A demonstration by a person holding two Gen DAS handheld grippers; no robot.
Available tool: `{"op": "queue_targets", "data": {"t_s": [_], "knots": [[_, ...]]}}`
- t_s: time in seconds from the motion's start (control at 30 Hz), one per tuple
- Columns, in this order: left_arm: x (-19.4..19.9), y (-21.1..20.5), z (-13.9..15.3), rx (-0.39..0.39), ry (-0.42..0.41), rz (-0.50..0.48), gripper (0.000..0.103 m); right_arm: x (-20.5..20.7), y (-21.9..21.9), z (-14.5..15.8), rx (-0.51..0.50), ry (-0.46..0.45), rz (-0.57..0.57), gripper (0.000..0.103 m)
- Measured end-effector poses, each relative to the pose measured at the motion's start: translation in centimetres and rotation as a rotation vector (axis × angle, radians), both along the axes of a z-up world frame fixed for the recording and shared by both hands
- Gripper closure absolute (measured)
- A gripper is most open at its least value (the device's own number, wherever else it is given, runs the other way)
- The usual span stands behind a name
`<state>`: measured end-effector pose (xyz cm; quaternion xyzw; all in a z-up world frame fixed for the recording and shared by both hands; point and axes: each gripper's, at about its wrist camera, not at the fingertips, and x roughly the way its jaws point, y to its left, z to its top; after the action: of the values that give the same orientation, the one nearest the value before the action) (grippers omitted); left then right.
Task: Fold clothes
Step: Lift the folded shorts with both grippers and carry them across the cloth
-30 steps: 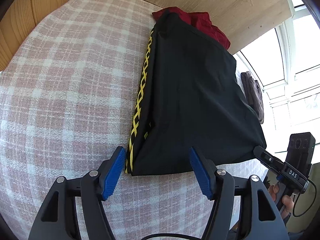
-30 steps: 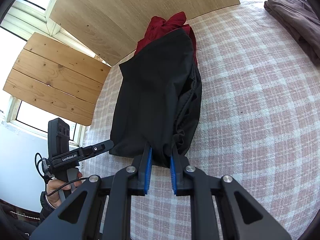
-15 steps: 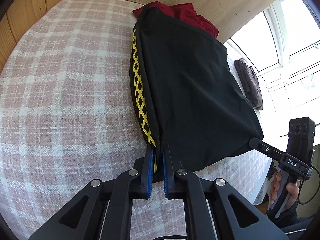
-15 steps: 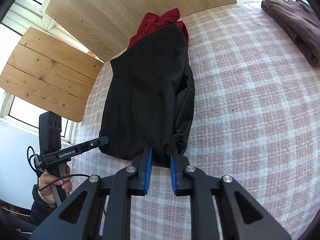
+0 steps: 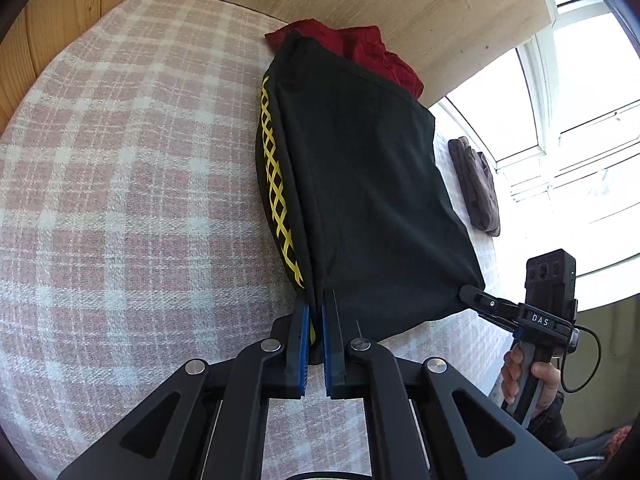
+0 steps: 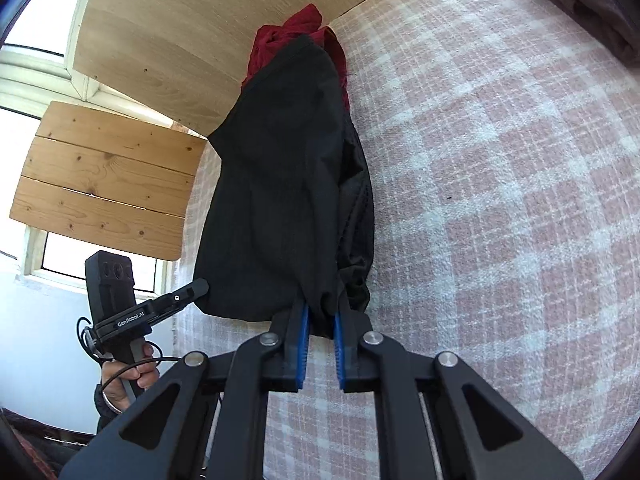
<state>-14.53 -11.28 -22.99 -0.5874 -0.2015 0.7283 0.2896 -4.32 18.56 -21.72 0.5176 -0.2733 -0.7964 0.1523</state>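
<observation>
A black garment (image 5: 372,200) with a yellow lattice stripe (image 5: 276,184) down its left edge stretches from its near hem to the far side of the pink plaid bed cover (image 5: 120,200). My left gripper (image 5: 316,312) is shut on its near left corner. My right gripper (image 6: 322,316) is shut on the near right corner of the same black garment (image 6: 280,184). The near hem hangs lifted between the two grippers. Each gripper shows in the other's view, held by a hand: the right one (image 5: 476,296), the left one (image 6: 196,288).
A crumpled red garment (image 5: 360,48) lies under the far end of the black one, against a wooden board (image 5: 360,0). A folded grey-brown garment (image 5: 476,188) lies on the bed cover's right side near the windows. Wooden slats (image 6: 104,176) stand to the left.
My left gripper went from open before the hem to shut on its left corner. Both grippers have since raised the near hem off the bed cover.
</observation>
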Motion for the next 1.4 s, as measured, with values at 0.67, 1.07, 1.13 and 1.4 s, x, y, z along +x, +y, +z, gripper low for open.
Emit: {"op": "queue_targets", "data": {"t_s": [0.67,1.07,1.13,1.4], "knots": [[-0.3,-1.1,11.5,0.095,0.212,-0.077,0.099,-1.0,1.9,11.1,0.0,0.155,0.041,0.093],[4.4,2.9,20.3,0.224,0.281,-0.202,0.099,5.8,9.1,18.7,-0.099,0.176,-0.075,0.093],[5.5,4.5,20.7,0.23,0.274,-0.236,0.099,7.3,10.6,19.3,-0.093,0.171,-0.087,0.093],[8.8,13.4,22.6,0.259,0.28,-0.299,0.099,12.5,19.4,21.6,-0.084,0.232,-0.124,0.094]]}}
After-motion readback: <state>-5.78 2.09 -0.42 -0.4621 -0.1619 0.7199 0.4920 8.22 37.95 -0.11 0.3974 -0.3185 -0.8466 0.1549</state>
